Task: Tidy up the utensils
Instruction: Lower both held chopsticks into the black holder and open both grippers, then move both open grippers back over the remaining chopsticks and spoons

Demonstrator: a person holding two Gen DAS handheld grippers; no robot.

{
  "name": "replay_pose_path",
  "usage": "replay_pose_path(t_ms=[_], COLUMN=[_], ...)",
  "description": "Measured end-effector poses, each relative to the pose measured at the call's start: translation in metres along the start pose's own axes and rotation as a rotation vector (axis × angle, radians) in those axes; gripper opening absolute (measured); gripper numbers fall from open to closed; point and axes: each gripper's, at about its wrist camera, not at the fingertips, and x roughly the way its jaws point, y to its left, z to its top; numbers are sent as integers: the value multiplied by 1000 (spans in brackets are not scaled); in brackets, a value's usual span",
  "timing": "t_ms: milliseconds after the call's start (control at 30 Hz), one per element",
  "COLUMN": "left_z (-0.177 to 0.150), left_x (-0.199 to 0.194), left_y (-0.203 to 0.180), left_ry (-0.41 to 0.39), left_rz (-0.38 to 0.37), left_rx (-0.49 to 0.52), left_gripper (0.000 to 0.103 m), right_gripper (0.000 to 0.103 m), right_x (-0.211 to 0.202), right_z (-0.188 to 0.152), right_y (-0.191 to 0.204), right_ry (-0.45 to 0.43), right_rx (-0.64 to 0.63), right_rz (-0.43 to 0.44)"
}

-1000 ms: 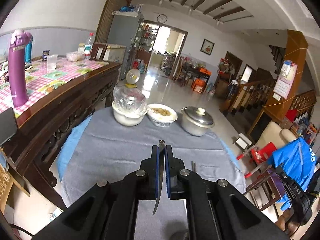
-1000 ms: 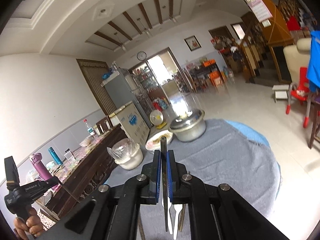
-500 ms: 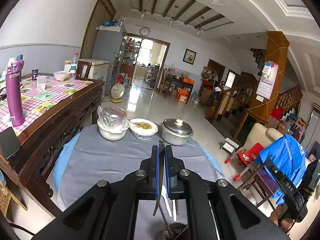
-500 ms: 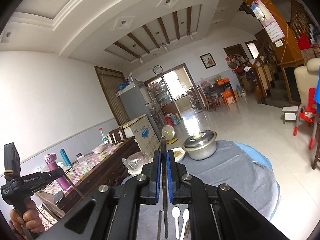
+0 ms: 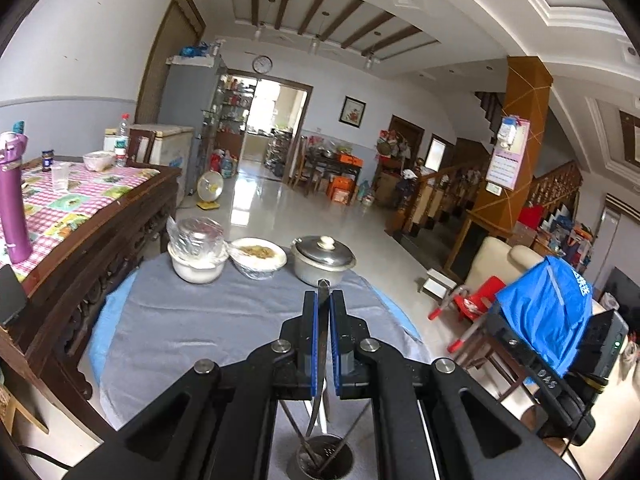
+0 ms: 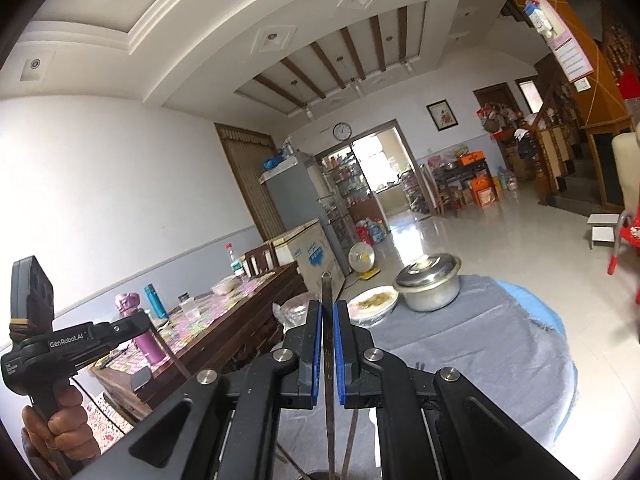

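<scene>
My left gripper [image 5: 323, 300] is shut on a thin metal utensil [image 5: 319, 364] whose lower end hangs just above a steel utensil holder [image 5: 325, 456] with chopsticks leaning in it. My right gripper [image 6: 328, 308] is shut on a long flat metal utensil [image 6: 329, 360] held upright; its lower end runs down out of view. The left gripper [image 6: 60, 344] with the hand holding it also shows at the left of the right wrist view. Both are raised over the round table with a grey cloth [image 5: 192, 332].
At the table's far edge stand a plastic-wrapped white bowl [image 5: 196, 256], a bowl of food [image 5: 258, 258] and a lidded steel pot [image 5: 323, 260]. A wooden sideboard [image 5: 92, 208] with a purple bottle [image 5: 12, 188] is on the left. Chairs [image 5: 480, 292] stand on the right.
Both grippers have lifted and tilted up with their utensils still held. The steel holder has come into the left wrist view under the utensil's tip.
</scene>
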Motion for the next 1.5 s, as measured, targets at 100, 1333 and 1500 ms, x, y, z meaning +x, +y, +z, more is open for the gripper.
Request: replay_pose_path(t_ms=[100,1333,1500], left_z=[-5,-74,-68], left_x=[5,49,35], left_y=[-5,4,9], left_ry=[31,358,301], left_rz=[-11,-38,-24], left_rx=[6,72,98], left_gripper=[6,7,42], right_gripper=[7,7,8], right_x=[8,68,71], right_z=[-6,-76,-73], right_y=[6,22,17], right_ry=[32,372,393], right_rx=[-8,-86,-60], right_rz=[13,8,16])
